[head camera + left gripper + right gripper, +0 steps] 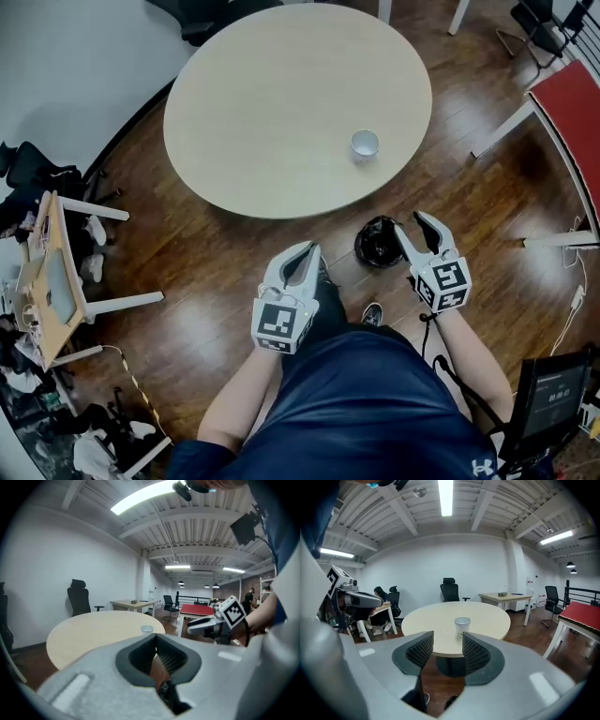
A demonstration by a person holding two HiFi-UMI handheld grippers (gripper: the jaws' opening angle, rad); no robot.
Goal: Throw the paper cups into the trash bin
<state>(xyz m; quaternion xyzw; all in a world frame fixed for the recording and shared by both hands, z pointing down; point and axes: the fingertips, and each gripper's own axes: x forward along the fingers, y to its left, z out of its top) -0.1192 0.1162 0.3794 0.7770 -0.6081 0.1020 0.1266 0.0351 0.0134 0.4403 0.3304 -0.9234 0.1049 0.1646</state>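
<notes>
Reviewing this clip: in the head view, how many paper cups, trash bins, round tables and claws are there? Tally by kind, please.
paper cup: 1
trash bin: 1
round table: 1
claws: 2 (left claw, right claw)
Total: 5

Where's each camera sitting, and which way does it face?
Head view: on the head, steeply down at table, cup, bin; left gripper, right gripper, forearms.
Left gripper view: along shut jaws toward cup; right gripper at right.
Right gripper view: between open jaws at cup; left gripper at left.
Shared by all: cup on table.
</notes>
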